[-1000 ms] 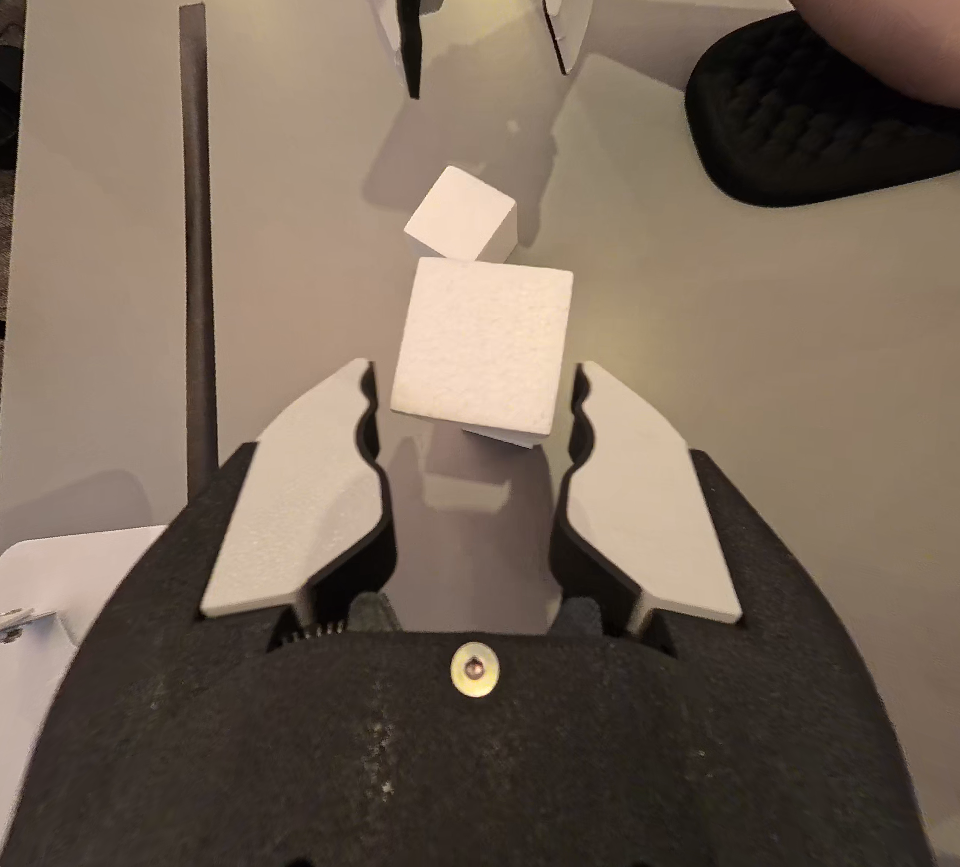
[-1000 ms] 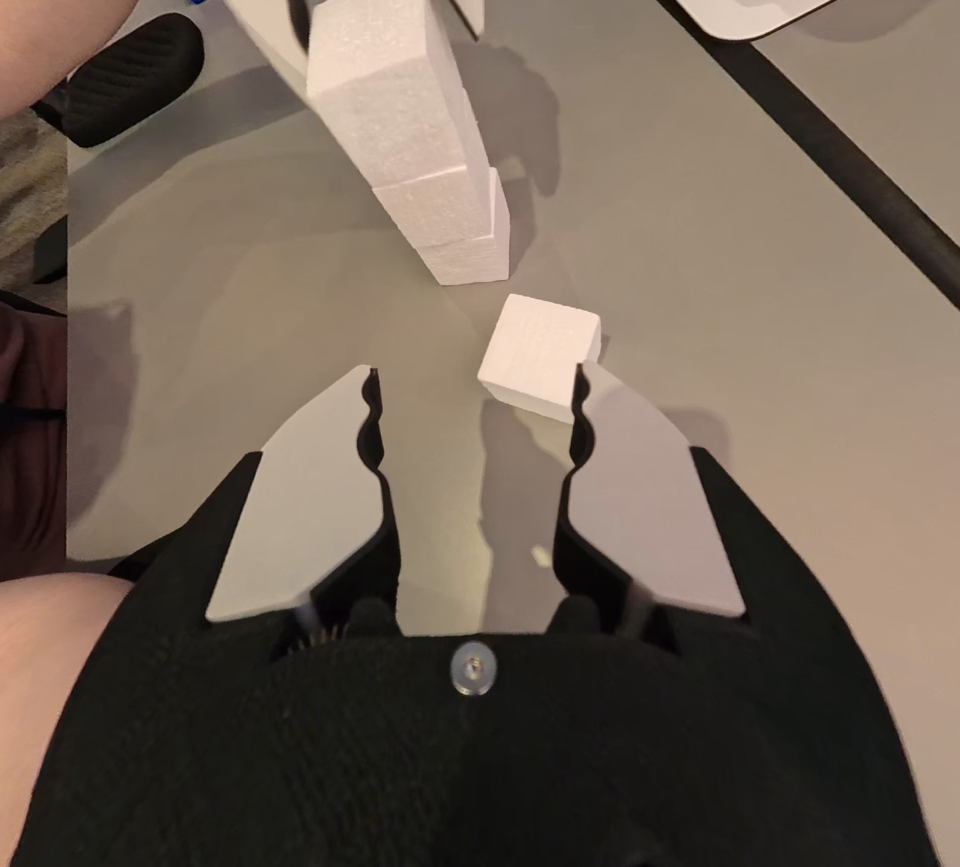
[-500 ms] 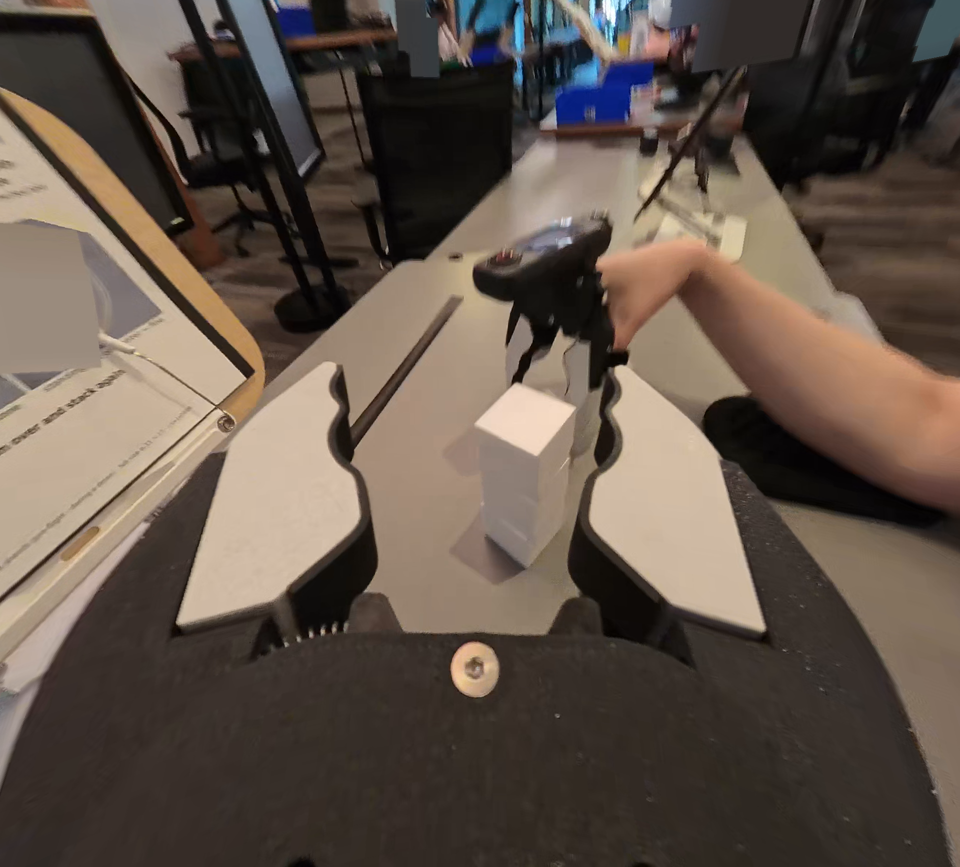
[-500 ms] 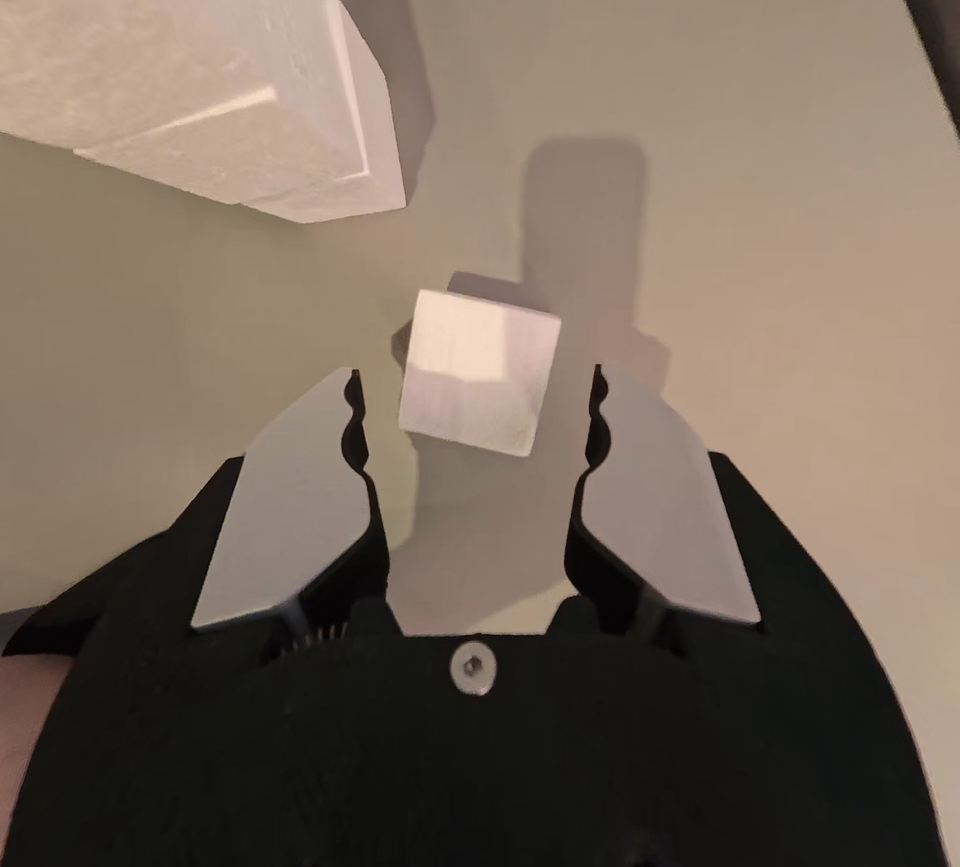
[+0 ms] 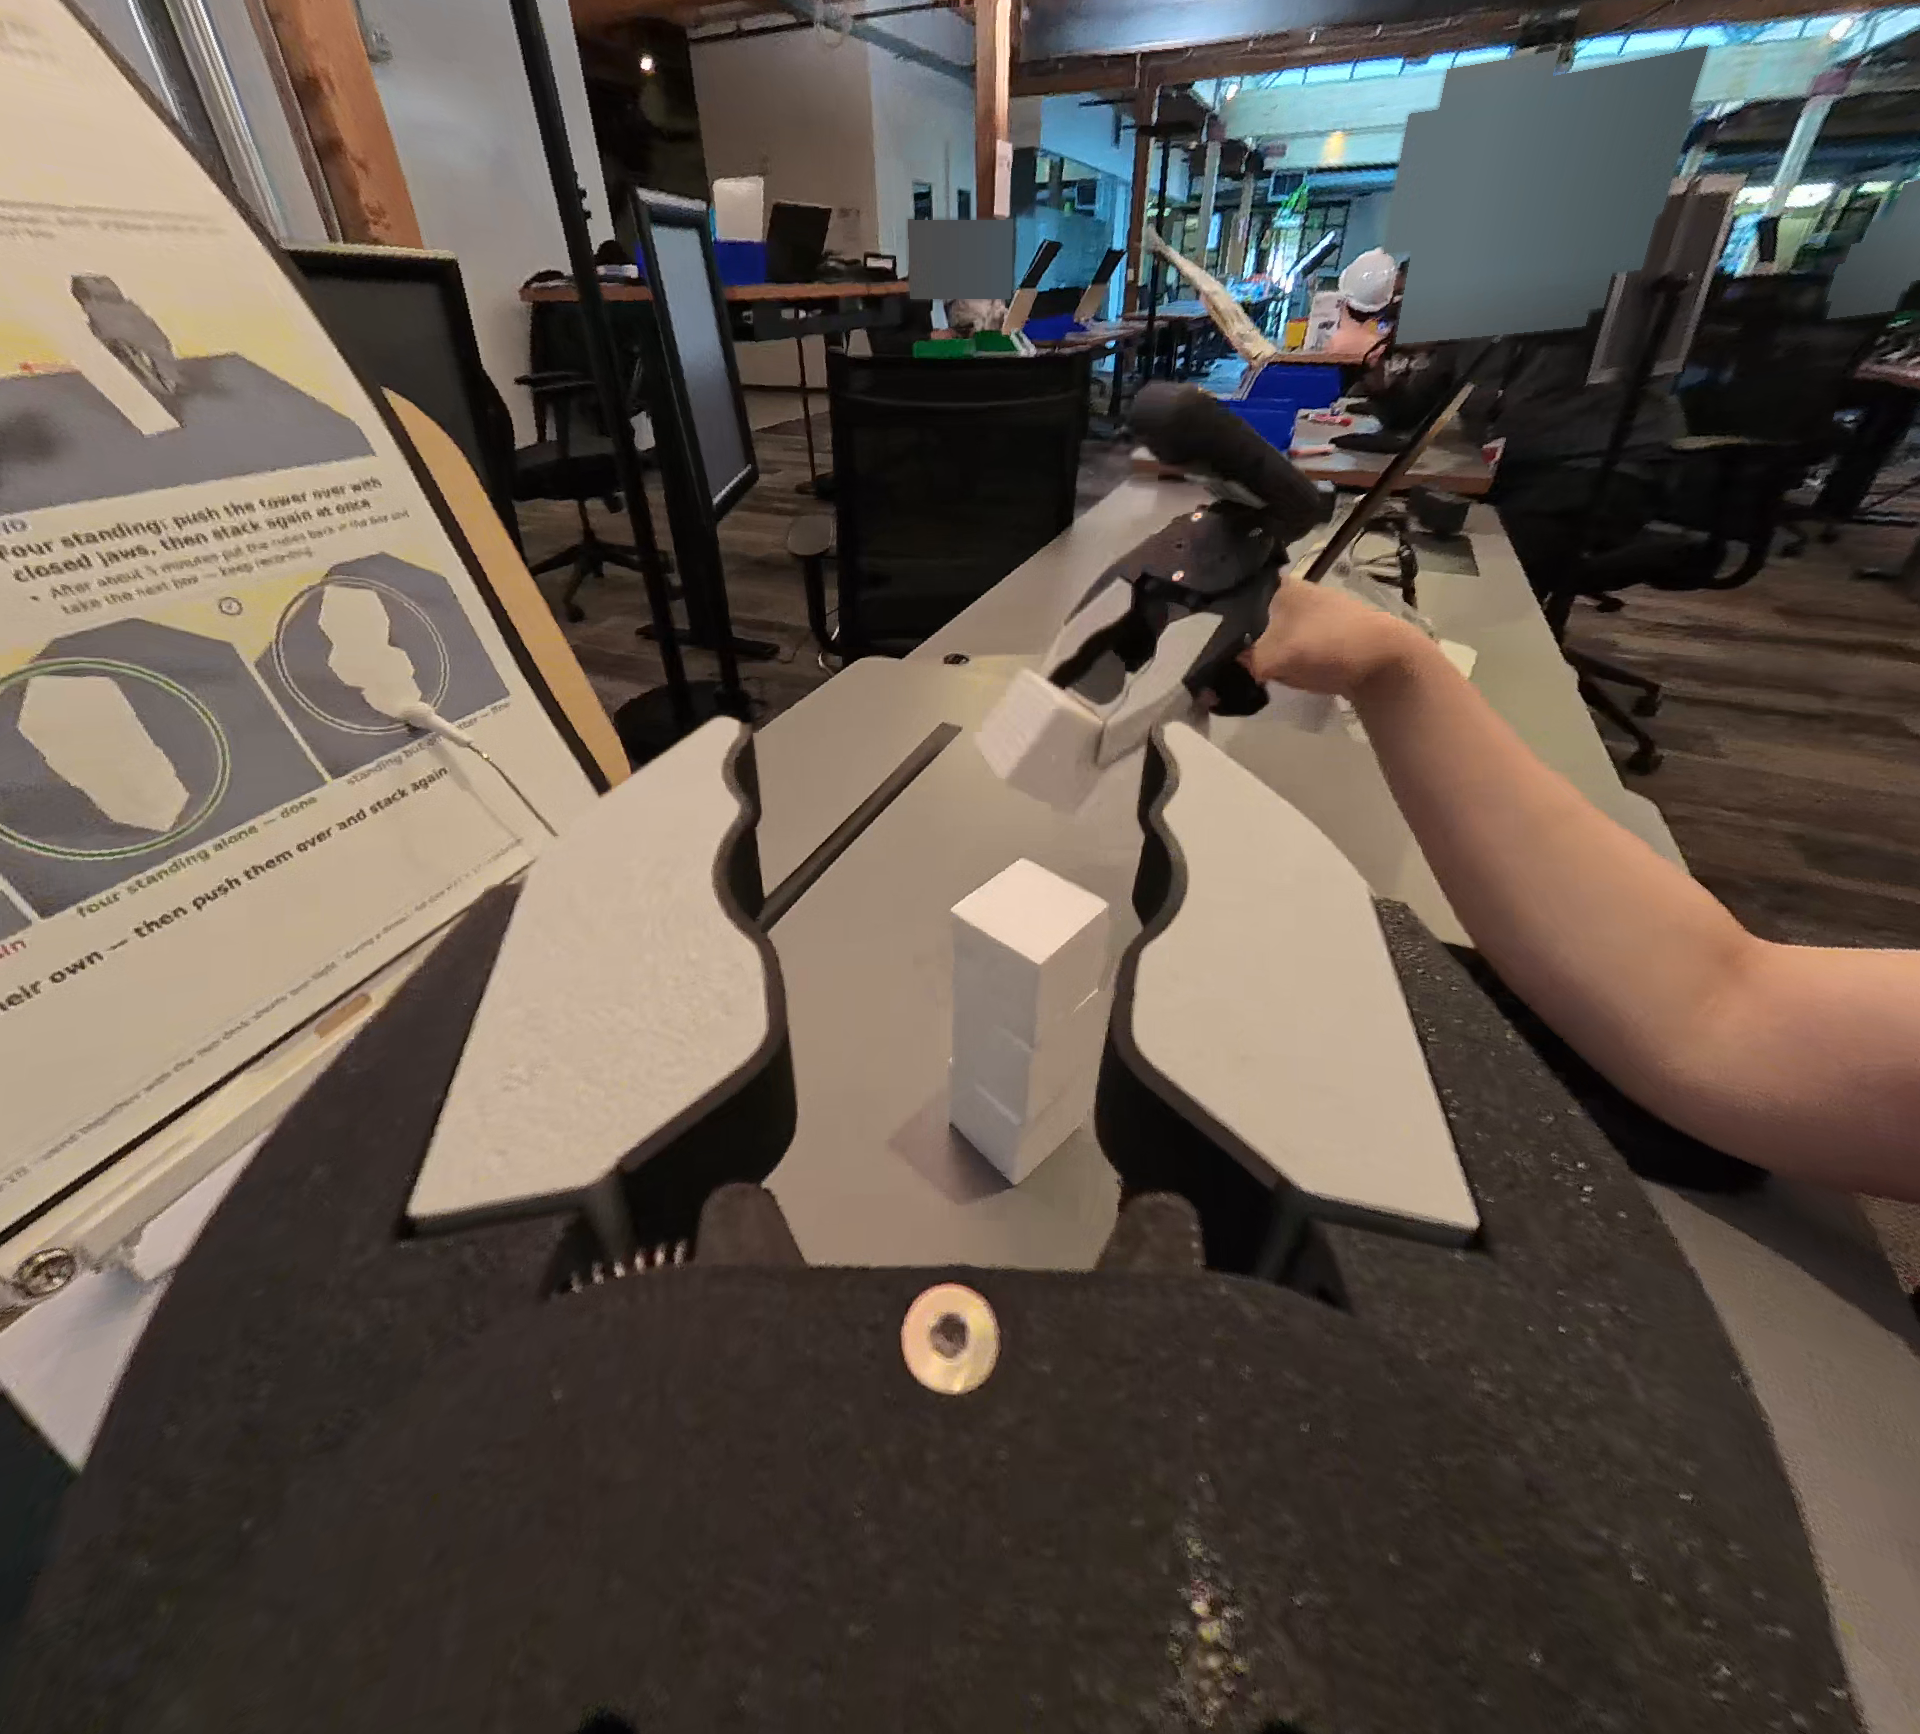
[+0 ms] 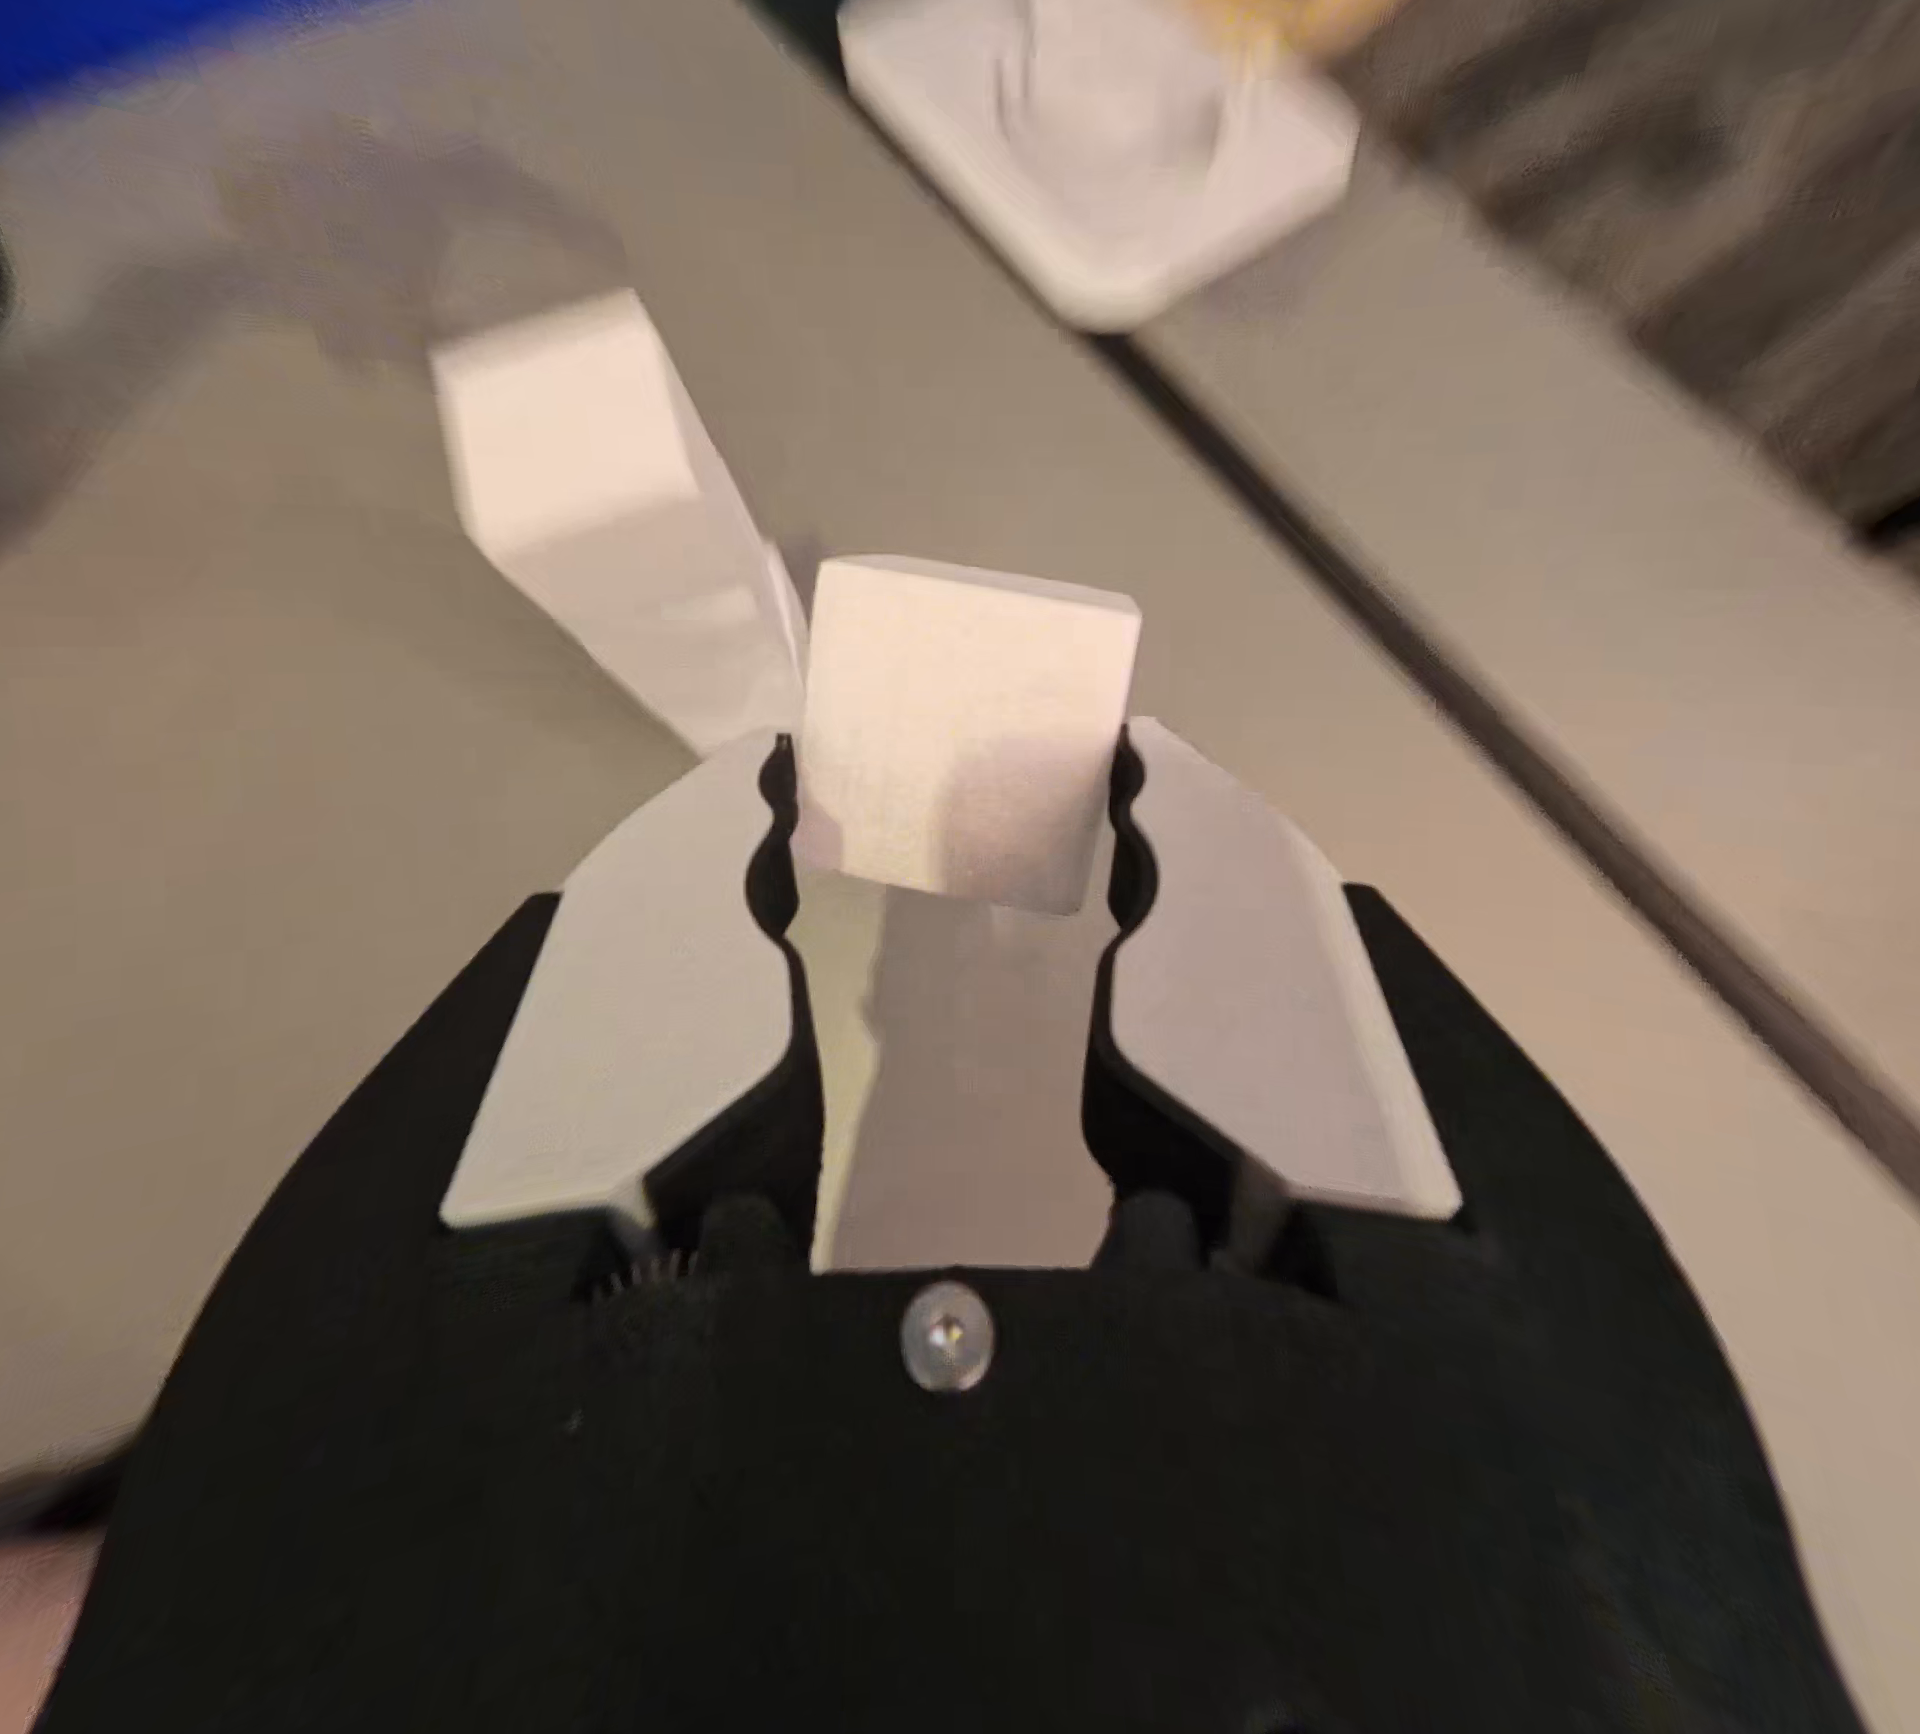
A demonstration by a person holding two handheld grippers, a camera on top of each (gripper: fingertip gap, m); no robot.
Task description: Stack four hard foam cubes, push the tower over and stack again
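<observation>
A tower of three white foam cubes [image 5: 1023, 1030] stands on the grey table [image 5: 862, 1009]. In the left wrist view it shows between my left fingers, but farther off and untouched. My left gripper [image 5: 951, 749] is open and empty, drawn back from the tower. My right gripper [image 6: 954, 749] is shut on a fourth white foam cube [image 6: 966, 666], with both pads pressed on its sides. The left wrist view shows the right gripper [image 5: 1086, 713] holding this cube [image 5: 1039, 744] in the air, above and just beyond the tower. The tower also shows in the blurred right wrist view [image 6: 613, 521], to the left of the held cube.
An instruction board [image 5: 208, 645] leans at the left on a white stand base [image 6: 1101, 157]. A dark groove [image 5: 862, 811] runs across the table. The person's forearm [image 5: 1558, 905] reaches in from the right. Office chairs and desks stand beyond the table's far edge. About 30 cm separates my left fingertips from my right.
My left gripper let go of the tower's top cube and drew back, tilting up. My right gripper closed on the loose cube on the table and lifted it up beside the tower.
</observation>
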